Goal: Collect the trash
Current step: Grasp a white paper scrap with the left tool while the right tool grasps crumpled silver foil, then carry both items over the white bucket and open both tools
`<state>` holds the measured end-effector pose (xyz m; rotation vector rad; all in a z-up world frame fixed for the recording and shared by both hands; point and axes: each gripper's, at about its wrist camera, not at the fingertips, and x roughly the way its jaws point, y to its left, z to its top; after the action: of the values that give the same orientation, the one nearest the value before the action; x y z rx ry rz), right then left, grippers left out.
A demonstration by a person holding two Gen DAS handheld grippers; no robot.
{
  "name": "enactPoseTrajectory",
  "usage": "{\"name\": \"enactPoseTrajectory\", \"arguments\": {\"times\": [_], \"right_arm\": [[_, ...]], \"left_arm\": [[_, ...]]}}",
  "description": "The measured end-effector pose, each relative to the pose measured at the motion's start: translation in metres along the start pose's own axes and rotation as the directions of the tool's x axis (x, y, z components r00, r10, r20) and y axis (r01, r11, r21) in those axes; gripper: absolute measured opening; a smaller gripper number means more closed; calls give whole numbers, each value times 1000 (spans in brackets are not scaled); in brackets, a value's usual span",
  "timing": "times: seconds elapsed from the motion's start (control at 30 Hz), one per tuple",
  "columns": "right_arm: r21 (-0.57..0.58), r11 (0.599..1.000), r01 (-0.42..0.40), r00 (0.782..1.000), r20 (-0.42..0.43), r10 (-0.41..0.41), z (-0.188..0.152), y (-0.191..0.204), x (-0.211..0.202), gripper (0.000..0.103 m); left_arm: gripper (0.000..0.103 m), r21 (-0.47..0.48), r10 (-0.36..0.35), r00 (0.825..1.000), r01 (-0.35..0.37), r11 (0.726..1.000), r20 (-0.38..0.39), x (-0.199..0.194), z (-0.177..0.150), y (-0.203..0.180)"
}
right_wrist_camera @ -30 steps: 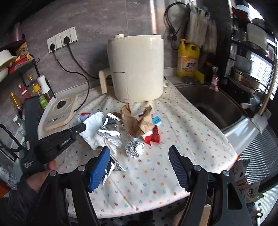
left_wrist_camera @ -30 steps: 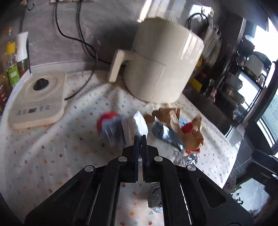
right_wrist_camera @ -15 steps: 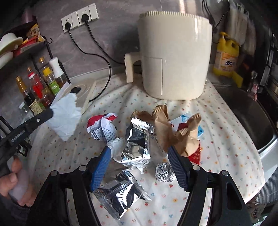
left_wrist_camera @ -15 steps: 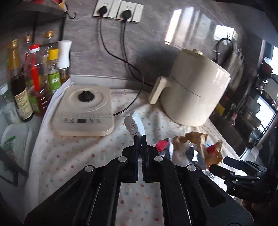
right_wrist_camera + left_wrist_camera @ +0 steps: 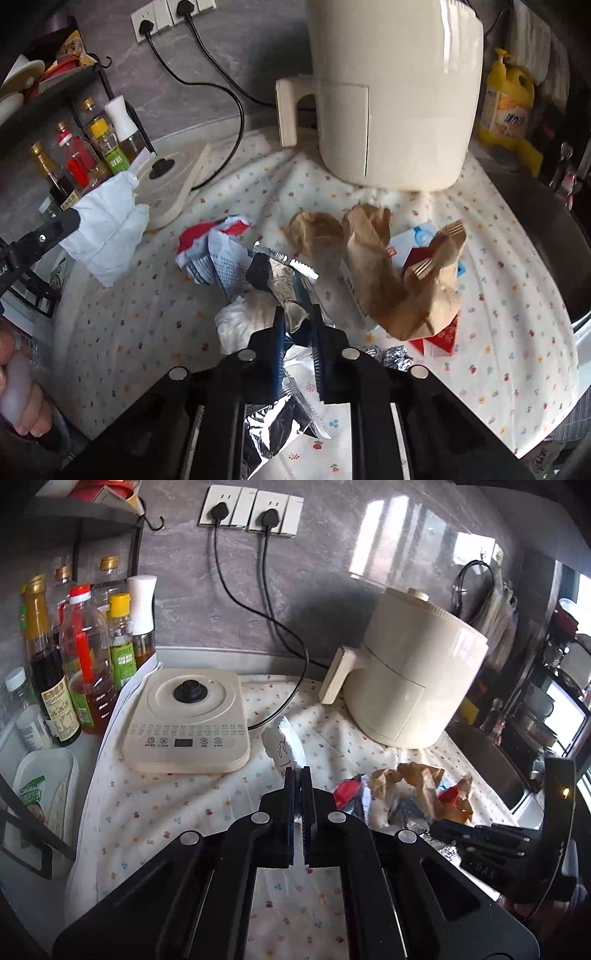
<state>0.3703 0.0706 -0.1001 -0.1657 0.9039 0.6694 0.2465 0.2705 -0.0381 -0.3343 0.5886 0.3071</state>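
Your left gripper [image 5: 298, 771] is clamped tight on a crumpled white paper wrapper [image 5: 282, 744], which sticks up past the fingertips toward 12 o'clock; in the right wrist view that same wrapper [image 5: 107, 229] hangs clear of the flowered tablecloth [image 5: 498, 295]. Your right gripper [image 5: 297, 314] has its jaws closing on a crinkled silver foil bag [image 5: 284, 284], the pads already pressing its edge (the foil bunches up between them). The rest of the trash sits around those tips: a red-and-white printed wrapper [image 5: 210, 251] at 10 o'clock, a brown paper bag [image 5: 384, 269] at 2 o'clock, a second foil pouch [image 5: 277, 417] under the gripper at 6 o'clock. The wrappers' print is too blurred to read, and so is the yellow detergent bottle [image 5: 508, 107] label
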Motion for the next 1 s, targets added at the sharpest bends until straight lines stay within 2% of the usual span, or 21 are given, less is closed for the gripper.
{"name": "enactPoseTrajectory", "arguments": {"times": [0.2, 0.53, 0.77, 1.0], "right_arm": [[25, 999, 41, 995, 92, -44, -2, -1, -38, 3], [116, 985, 127, 959, 238, -151, -32, -6, -122, 2], [213, 957, 198, 938, 241, -248, -71, -29, -165, 2], [315, 916, 250, 918, 223, -328, -116, -69, -200, 2]], "left_arm": [[4, 22, -52, 999, 52, 998, 13, -10, -2, -6], [4, 107, -187, 982, 185, 977, 9, -28, -13, -37], [4, 171, -296, 955, 294, 940, -17, -37, -26, -77], [4, 245, -391, 918, 394, 886, -59, -45, -44, -140]]}}
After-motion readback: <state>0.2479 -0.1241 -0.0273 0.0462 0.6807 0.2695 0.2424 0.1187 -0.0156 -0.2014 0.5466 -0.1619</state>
